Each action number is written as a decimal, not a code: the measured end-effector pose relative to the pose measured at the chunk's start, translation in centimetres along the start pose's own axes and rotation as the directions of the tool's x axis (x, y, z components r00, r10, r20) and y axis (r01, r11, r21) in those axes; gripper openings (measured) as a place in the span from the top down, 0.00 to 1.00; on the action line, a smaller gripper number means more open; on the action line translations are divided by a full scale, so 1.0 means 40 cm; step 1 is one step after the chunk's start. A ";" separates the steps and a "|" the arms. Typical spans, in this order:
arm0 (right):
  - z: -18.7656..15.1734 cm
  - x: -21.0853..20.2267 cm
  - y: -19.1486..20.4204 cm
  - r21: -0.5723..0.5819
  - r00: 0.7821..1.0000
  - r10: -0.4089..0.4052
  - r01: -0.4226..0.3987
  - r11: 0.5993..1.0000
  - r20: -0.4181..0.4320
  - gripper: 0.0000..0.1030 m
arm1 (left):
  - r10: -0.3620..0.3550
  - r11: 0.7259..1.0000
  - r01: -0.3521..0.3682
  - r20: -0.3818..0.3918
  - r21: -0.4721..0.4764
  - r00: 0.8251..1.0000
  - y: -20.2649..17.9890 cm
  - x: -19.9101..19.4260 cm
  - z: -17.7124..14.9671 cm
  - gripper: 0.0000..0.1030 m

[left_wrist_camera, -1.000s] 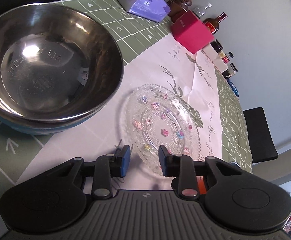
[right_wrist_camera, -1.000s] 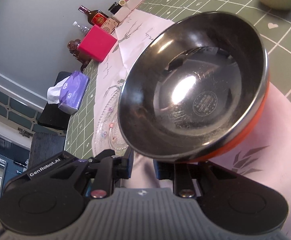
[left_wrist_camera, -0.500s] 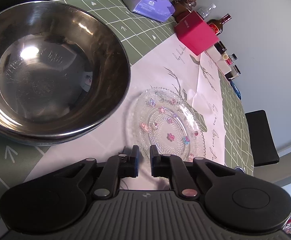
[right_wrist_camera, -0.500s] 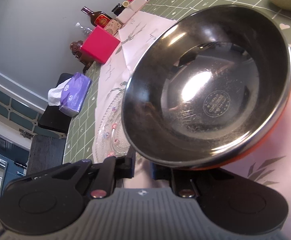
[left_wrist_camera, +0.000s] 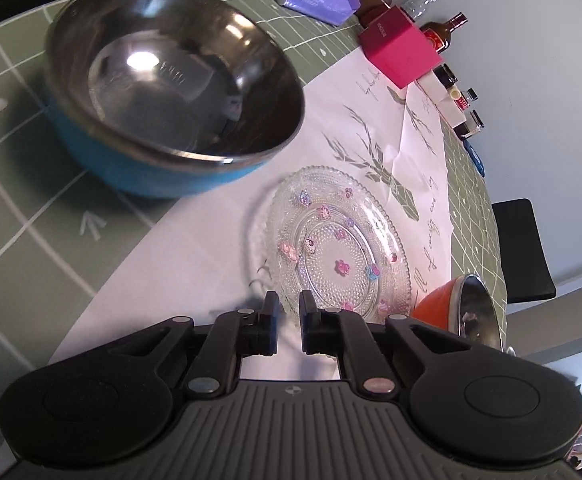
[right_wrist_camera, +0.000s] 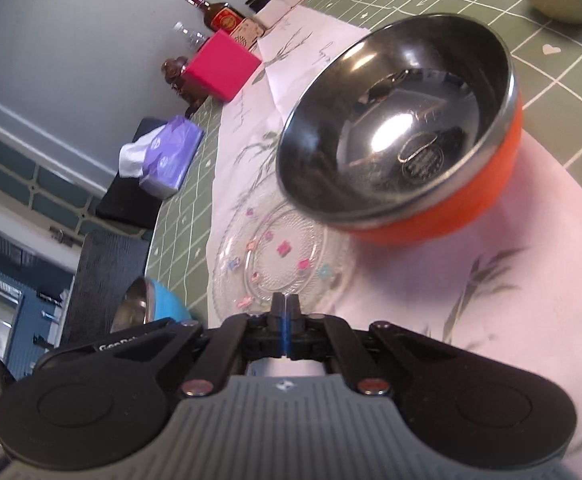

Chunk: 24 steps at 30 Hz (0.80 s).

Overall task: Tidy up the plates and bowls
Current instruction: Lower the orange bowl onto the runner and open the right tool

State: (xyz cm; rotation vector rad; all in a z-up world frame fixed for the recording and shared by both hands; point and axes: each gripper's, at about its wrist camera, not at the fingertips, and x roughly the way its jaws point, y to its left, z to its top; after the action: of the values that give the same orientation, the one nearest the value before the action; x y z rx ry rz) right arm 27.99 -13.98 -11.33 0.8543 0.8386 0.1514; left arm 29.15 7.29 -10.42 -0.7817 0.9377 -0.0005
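The glass plate (left_wrist_camera: 333, 246) lies on the white cloth (left_wrist_camera: 195, 248); the blue bowl (left_wrist_camera: 171, 92) and orange bowl (right_wrist_camera: 403, 136) sit beside the plate; the left gripper (left_wrist_camera: 288, 308) and right gripper (right_wrist_camera: 285, 310) are both closed and hold nothing.

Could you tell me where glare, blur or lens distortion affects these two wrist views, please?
Left wrist view: a bright glare spot sits inside the blue bowl, and the fisheye bends the green mat's grid lines. Right wrist view: a strong highlight sits in the orange bowl, the glass plate looks soft, and the left edge is slightly smeared.
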 end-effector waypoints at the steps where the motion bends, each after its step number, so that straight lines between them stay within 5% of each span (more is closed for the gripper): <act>1: -0.008 -0.005 0.001 0.000 1.000 0.003 -0.003 1.000 -0.006 1.00 | 0.002 1.000 -0.002 0.000 0.003 1.000 0.004 -0.008 -0.004 0.90; 16: -0.007 -0.071 -0.023 -0.158 0.994 -0.086 0.096 0.983 0.066 0.94 | 0.052 0.979 -0.072 0.109 0.193 0.993 0.023 -0.104 0.001 0.90; 18: 0.003 -0.070 -0.026 -0.169 0.994 -0.091 0.100 0.981 0.064 0.88 | 0.046 0.967 -0.073 0.117 0.242 0.992 0.018 -0.108 0.004 0.74; 21: 0.016 -0.064 -0.029 -0.180 0.995 -0.084 0.094 0.979 0.060 0.65 | 0.032 0.947 -0.081 0.160 0.310 0.987 0.015 -0.106 0.007 0.58; 24: 0.021 -0.056 -0.027 -0.193 0.995 -0.084 0.094 0.977 0.057 0.64 | 0.007 0.933 -0.064 0.161 0.355 0.987 0.021 -0.085 0.016 0.56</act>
State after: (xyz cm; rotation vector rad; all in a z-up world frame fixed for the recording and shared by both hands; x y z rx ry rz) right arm 26.83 -16.17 -10.46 0.6328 0.8007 0.1313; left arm 27.27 9.38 -8.24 -0.4172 0.7719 -0.0767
